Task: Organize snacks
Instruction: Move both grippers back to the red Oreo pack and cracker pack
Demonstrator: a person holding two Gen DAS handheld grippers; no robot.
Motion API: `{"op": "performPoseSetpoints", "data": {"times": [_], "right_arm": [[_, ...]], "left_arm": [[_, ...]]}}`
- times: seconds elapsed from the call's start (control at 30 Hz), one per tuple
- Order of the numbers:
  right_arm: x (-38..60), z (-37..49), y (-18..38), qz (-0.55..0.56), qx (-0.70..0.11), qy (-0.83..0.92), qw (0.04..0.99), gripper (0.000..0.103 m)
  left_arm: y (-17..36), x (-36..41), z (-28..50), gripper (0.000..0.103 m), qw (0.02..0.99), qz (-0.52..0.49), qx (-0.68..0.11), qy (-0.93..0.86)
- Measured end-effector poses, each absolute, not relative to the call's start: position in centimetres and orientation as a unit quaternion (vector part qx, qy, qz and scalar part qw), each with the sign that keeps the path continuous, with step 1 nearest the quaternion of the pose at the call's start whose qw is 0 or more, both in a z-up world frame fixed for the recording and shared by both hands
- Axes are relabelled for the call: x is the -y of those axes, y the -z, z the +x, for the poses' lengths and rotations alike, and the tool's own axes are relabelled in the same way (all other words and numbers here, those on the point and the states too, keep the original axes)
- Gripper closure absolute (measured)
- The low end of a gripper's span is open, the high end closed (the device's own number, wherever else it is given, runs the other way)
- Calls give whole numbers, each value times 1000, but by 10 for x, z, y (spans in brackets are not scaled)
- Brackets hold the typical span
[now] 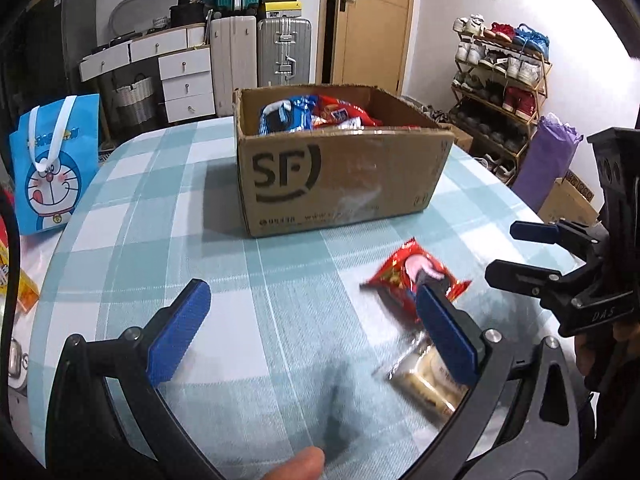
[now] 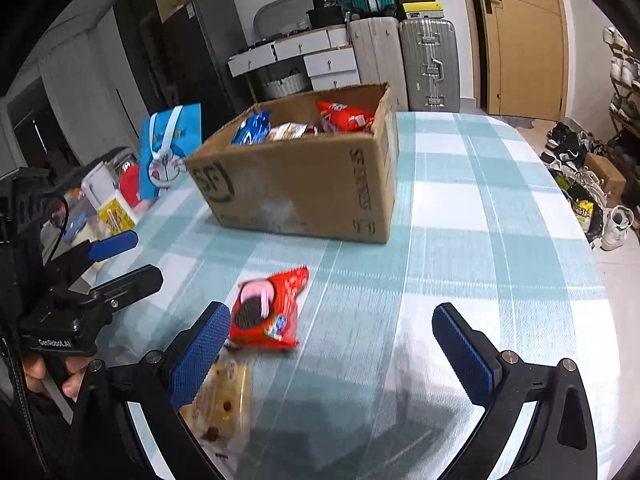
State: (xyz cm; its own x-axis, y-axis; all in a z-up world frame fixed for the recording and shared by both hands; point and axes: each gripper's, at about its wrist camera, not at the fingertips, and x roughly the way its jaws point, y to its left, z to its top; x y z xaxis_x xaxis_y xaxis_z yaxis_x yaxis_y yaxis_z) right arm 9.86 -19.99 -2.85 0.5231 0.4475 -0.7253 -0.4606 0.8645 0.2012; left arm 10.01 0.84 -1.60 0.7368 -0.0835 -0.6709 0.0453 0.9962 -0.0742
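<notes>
A: Nearest, we see both grippers, left (image 1: pixel 310 334) and right (image 2: pixel 332 354), jaws spread, pinching nothing.

B: Between them, we count two crinkly packets: clear-wrapped biscuits (image 2: pixel 224 396), then glossy red cookie pack (image 2: pixel 272 312). Farther, one corrugated cardboard box (image 1: pixel 340 176) holding snacks.

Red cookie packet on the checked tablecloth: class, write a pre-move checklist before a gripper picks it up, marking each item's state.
1. Right gripper open, nothing between its fingers: ok.
2. Left gripper open, empty: ok.
3. Red cookie packet lying free on the teal checked tablecloth: ok.
4. Clear-wrapped pastry packet apart from the red one: cannot tell.
5. Brown cardboard box open-topped, with room: ok.
</notes>
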Motion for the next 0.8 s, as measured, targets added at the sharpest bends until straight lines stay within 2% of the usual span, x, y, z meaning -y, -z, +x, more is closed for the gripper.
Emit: {"op": "performPoseSetpoints", "data": {"times": [0.3,0.8], "right_arm": [[192,107,45,6,-437,-260,861,1],[150,118,61,-32,-459,-262,849,1]], "left_arm": [[37,-16,94,1,922,-38,-384,26],[51,-33,100,1,916,-68,-395,14]]}}
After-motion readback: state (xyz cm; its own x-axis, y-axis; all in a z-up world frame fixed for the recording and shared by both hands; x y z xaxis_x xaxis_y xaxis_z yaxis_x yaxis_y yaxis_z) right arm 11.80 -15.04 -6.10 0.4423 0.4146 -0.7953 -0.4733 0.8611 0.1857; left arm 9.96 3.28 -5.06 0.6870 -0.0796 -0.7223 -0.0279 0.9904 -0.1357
